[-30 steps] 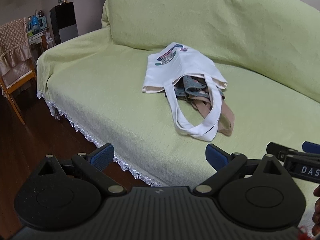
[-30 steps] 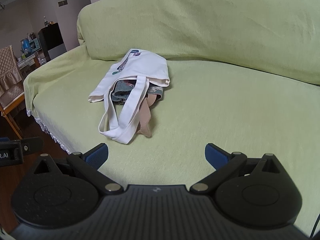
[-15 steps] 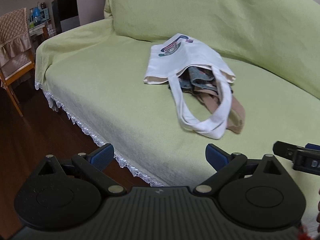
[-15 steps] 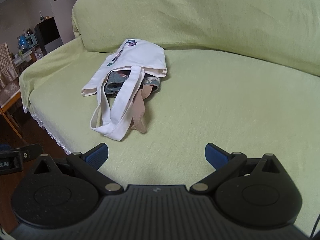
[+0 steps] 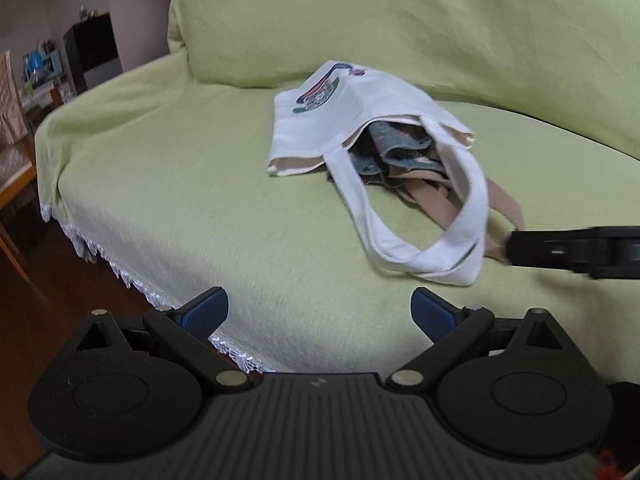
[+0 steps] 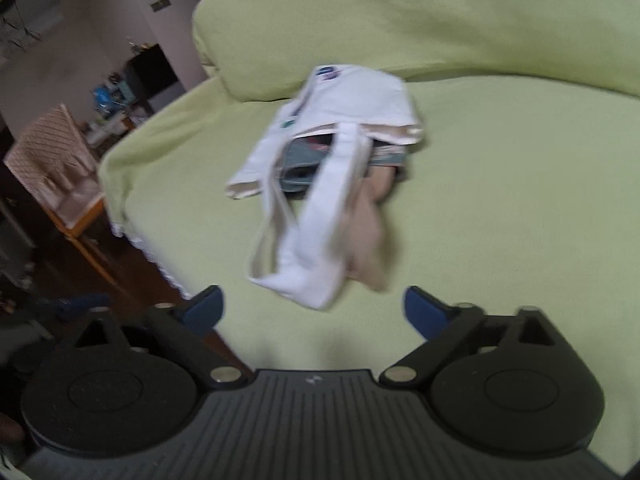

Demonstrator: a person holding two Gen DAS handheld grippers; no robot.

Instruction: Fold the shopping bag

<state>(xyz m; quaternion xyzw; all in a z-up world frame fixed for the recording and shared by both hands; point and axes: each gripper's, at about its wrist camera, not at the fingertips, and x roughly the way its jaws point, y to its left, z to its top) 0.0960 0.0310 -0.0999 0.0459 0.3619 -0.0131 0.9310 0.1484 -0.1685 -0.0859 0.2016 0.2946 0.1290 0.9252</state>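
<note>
White shopping bag [image 5: 360, 108] unfolded on sofa [image 5: 180, 184], clothes [image 5: 396, 152] inside. Left gripper [image 5: 320, 312] jaws wide, empty; right gripper [image 6: 312, 308] jaws closing, empty. Folding unstarted.

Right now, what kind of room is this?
Probably a living room in a home. A big sofa under a green cover holds a white shopping bag, and a chair with a quilted cover and a black cabinet stand further back.
</note>
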